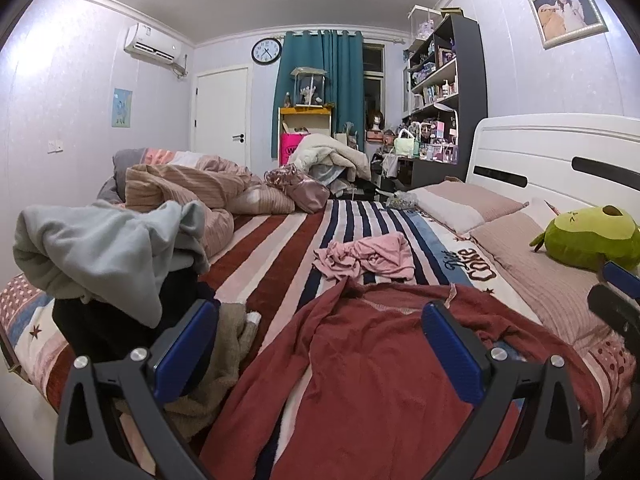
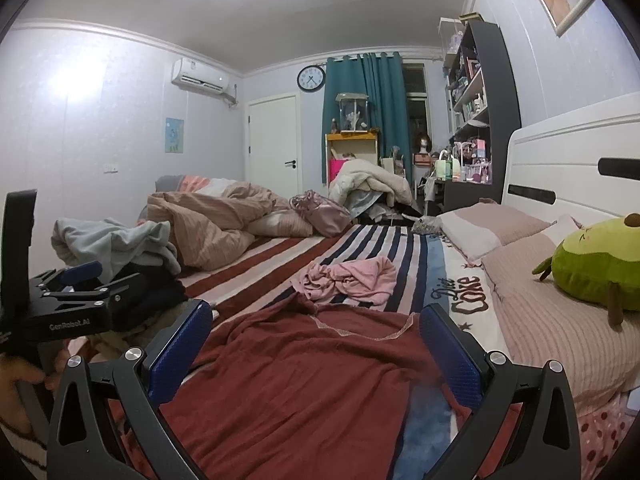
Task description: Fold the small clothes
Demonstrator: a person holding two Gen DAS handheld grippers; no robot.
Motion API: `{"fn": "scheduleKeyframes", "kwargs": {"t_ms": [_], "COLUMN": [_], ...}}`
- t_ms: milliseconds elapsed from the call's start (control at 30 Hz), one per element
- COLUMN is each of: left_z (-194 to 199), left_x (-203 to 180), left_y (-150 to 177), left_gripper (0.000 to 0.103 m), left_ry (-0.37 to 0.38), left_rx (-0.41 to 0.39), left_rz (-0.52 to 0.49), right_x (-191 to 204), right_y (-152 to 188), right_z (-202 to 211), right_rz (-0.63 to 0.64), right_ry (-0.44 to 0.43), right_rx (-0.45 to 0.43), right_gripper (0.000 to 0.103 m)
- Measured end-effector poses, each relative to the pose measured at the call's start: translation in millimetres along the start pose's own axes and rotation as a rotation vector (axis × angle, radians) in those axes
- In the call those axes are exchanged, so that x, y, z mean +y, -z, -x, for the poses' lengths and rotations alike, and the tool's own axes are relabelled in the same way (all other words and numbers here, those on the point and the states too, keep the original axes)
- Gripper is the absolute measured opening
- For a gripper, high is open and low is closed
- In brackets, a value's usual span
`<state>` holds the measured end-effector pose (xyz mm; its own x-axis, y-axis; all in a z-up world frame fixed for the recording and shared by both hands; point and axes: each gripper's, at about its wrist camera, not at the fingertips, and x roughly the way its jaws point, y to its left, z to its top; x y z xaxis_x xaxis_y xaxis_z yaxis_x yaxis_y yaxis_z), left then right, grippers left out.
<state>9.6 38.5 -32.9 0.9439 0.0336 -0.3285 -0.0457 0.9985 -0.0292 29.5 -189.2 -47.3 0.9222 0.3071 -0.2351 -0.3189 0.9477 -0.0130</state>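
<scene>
Both claws hang with their blue-padded fingers spread wide and gripping nothing: the left claw (image 1: pixel 320 344) and the right claw (image 2: pixel 316 346) each hover just above the dark red garment (image 1: pixel 360 368), which lies spread and rumpled on the near part of the striped bed cover (image 1: pixel 280 236). Left of it sit a beige knit piece (image 1: pixel 228 344) and a heap topped by a pale grey sweatshirt (image 1: pixel 100 248). Just beyond the red garment's collar lies a crumpled pink garment (image 1: pixel 368 258), with pillows (image 1: pixel 464 204) and a green plush toy (image 1: pixel 588 236) to the right.
</scene>
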Motion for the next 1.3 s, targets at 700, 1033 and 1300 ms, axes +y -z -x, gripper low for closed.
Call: {"fn": "scheduleKeyframes", "kwargs": {"t_ms": [700,1033,1300], "left_z": [-86.1,-94.7,-65.6], "left_x": [127.0,96.5,68.6], "left_y": [158.7,153.8,105.9], "left_gripper": [0.06,0.006,0.004], "left_ry": [-0.018,0.044,0.025], "left_rx": [0.419,0.442,0.305], "left_rz": [0.098,0.014,-0.062], "right_x": [4.6,14.4,3.1], "right_y": [44.6,41.7,35.5], "right_z": [-61.5,-61.9,-44.0], "right_rz": [-0.022,0.01,-0.051], "right_ry": [-0.026,-0.016,-0.05], "right_rx": [0.328,0.32,0.272], "right_gripper": [0.103,0.103,0.103]}}
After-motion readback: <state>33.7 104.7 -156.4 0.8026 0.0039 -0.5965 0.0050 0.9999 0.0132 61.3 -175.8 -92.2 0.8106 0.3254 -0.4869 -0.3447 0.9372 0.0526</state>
